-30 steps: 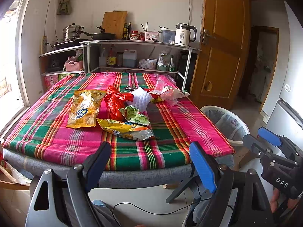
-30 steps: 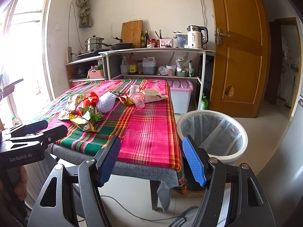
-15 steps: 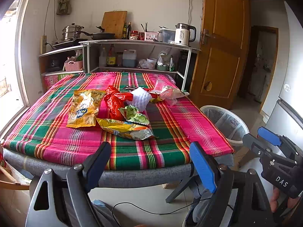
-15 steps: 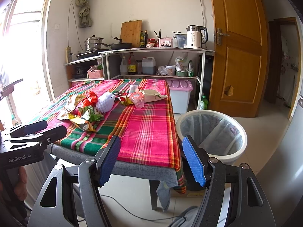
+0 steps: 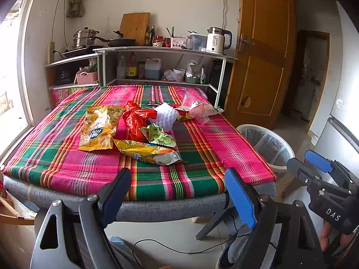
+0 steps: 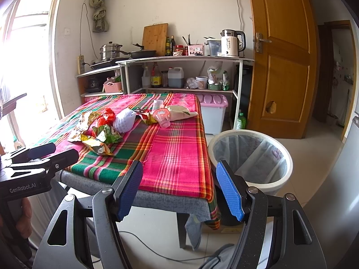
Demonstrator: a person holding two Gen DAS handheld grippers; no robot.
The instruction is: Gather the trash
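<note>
Both tools hang off the near edge of the bench, well short of the trash: the left tool has its jaws spread wide with nothing between them, and the right tool is likewise wide open and empty. Ahead of the left tool lies the litter in one loose heap on the plaid cloth: two yellow bags, a flat one to the left and a crumpled one nearest the tool, one red wrapper, one green packet resting on the crumpled bag, and one white foam net behind it. Farther back sit one paper pouch and two clear plastic cups, one on its side just beside the pouch, one upright behind. One white bin, lined with a clear bag, stands on the floor right of the bench, just ahead and right of the right tool, with only the bench corner between. Behind the bench, shelves carry one kettle, pots and bottles; one wooden door stands to the right.
</note>
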